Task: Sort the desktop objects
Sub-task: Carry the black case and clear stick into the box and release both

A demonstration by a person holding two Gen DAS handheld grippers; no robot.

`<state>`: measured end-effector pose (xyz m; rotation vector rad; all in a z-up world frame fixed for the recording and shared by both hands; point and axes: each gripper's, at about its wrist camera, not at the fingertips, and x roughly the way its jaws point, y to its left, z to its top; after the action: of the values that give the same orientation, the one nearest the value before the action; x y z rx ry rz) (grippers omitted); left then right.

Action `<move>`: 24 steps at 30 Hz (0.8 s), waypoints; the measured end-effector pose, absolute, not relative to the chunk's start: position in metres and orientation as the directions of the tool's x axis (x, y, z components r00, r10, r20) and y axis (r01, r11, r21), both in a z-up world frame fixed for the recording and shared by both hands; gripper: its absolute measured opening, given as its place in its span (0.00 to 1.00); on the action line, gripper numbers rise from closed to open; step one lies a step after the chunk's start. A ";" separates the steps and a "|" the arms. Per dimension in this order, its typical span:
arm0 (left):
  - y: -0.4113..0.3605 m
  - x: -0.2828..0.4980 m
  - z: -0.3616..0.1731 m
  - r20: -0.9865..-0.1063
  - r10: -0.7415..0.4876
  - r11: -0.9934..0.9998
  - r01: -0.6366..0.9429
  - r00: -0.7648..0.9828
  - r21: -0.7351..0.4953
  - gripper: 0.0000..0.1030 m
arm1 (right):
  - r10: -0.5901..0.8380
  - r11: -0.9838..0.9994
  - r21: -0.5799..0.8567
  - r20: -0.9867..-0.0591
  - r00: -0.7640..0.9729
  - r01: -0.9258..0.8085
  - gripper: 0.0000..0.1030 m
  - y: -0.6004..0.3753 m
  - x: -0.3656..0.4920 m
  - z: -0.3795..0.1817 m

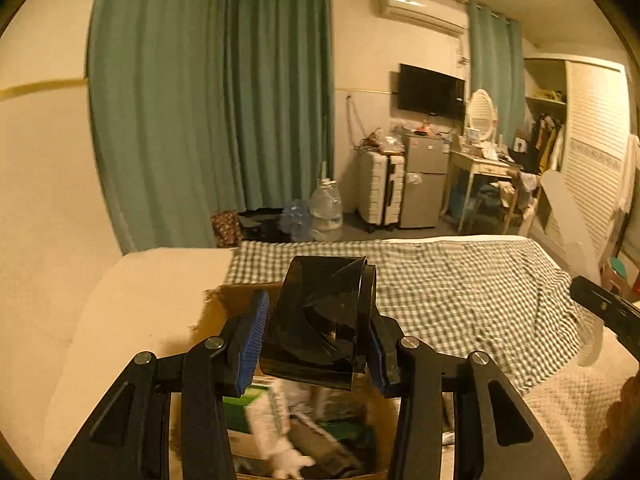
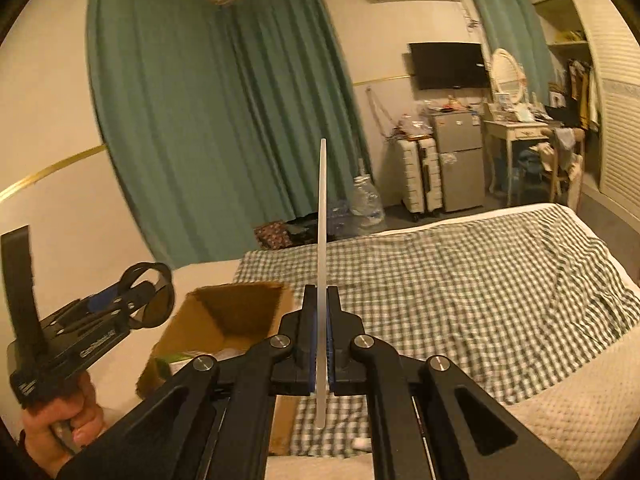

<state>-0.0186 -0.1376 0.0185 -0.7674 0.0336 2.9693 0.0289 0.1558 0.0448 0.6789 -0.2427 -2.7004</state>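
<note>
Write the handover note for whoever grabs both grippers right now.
Left gripper: shut on a black plastic holder, held above the open cardboard box.
Right gripper: shut on a thin white flat strip, seen edge-on, pointing up over the checked blanket.
Box sits on the bed and already holds green and white packets.
Done: both items picked up.
Left: neither is put down yet; where each should go is not shown.
</note>
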 end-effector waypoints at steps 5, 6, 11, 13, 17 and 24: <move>-0.182 -0.035 0.006 -0.510 0.049 -0.998 -0.019 -0.859 -0.062 0.44 | -0.415 -0.910 0.196 -0.452 -0.790 0.365 0.03 0.098 0.024 0.039; -0.186 -0.038 0.004 -0.511 0.036 -0.998 -0.008 -0.859 -0.056 0.44 | -0.427 -0.903 0.189 -0.466 -0.775 0.385 0.03 0.083 0.020 0.034; -0.204 -0.056 -0.016 -0.554 0.052 -0.997 -0.011 -0.831 -0.076 0.44 | -0.469 -0.880 0.193 -0.504 -0.725 0.435 0.03 0.039 0.008 0.012; -0.211 -0.064 -0.023 -0.568 0.060 -0.996 -0.009 -0.821 -0.092 0.44 | -0.489 -0.868 0.212 -0.519 -0.701 0.448 0.03 0.024 0.002 0.002; -0.212 -0.082 -0.042 -0.603 0.058 -0.997 -0.011 -0.796 -0.081 0.44 | -0.491 -0.862 0.192 -0.545 -0.680 0.468 0.02 0.001 -0.008 -0.016; -0.201 -0.101 -0.076 -0.683 0.064 -0.998 -0.038 -0.728 -0.054 0.44 | -0.468 -0.868 0.178 -0.610 -0.640 0.464 0.02 -0.019 -0.039 -0.046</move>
<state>-0.1012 -0.2014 -0.0763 -1.1361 -0.0558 2.8693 -0.0388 -0.0185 -0.0462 0.9153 -0.0074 -2.4565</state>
